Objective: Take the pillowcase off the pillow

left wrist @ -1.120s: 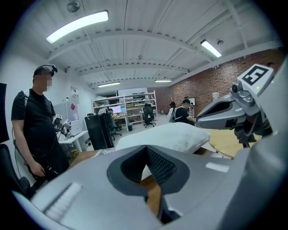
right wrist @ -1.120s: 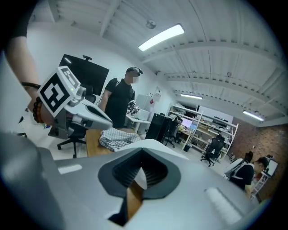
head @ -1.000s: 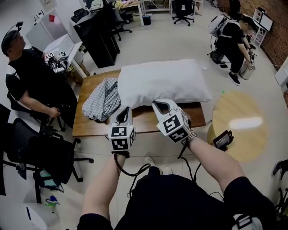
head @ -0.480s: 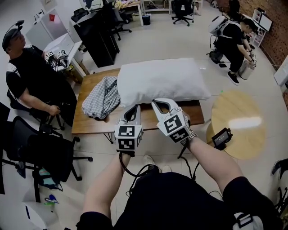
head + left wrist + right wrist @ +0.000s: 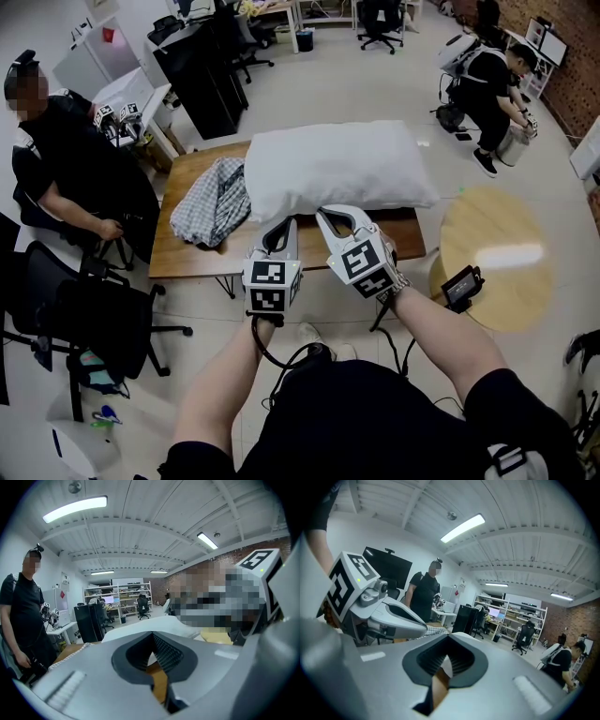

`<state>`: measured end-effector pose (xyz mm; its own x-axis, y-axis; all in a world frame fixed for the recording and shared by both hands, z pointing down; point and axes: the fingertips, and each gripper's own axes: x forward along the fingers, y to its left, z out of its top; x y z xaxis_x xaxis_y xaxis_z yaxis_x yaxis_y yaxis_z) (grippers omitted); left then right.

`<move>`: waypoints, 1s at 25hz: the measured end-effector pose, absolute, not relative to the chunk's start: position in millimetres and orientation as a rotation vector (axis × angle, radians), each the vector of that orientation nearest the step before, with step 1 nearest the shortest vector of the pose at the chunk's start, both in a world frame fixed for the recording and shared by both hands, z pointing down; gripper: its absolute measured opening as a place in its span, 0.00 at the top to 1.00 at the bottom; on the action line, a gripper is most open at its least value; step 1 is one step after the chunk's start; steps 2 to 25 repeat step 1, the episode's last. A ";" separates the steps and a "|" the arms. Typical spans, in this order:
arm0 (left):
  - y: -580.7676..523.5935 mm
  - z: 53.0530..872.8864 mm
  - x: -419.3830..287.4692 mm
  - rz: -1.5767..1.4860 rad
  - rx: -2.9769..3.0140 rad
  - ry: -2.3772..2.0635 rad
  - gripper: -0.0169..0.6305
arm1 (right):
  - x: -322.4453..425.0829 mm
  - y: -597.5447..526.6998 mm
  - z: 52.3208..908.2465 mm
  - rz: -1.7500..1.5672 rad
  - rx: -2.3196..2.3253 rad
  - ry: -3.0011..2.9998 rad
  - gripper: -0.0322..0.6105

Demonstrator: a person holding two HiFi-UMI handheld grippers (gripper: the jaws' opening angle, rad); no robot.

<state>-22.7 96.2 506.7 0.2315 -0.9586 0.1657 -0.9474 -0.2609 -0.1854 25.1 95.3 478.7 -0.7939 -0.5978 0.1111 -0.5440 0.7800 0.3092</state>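
Your jaws are pressed fully together on both sides, and nothing is between them. The left gripper (image 5: pixel 283 227) and the right gripper (image 5: pixel 330 217) hang side by side, close to each other, at the near edge of the wooden table (image 5: pixel 187 261). I think you hold them like this because no grasp is in progress.

Just beyond the tips, the white pillow (image 5: pixel 337 173) lies across the table, not touched. A checked cloth (image 5: pixel 216 202), probably the pillowcase, lies crumpled against the pillow's left end, so the case seems to be off already.
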 end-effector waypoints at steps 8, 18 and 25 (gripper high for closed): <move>94.0 505.5 -26.4 -0.382 -2.430 1.880 0.97 | 21.4 92.7 477.4 -0.392 0.901 -2.767 0.95; 94.0 505.5 -26.4 -0.382 -2.430 1.880 0.97 | 21.4 92.7 477.4 -0.392 0.901 -2.767 0.95; 94.0 505.5 -26.4 -0.382 -2.430 1.880 0.97 | 21.4 92.7 477.4 -0.392 0.901 -2.767 0.95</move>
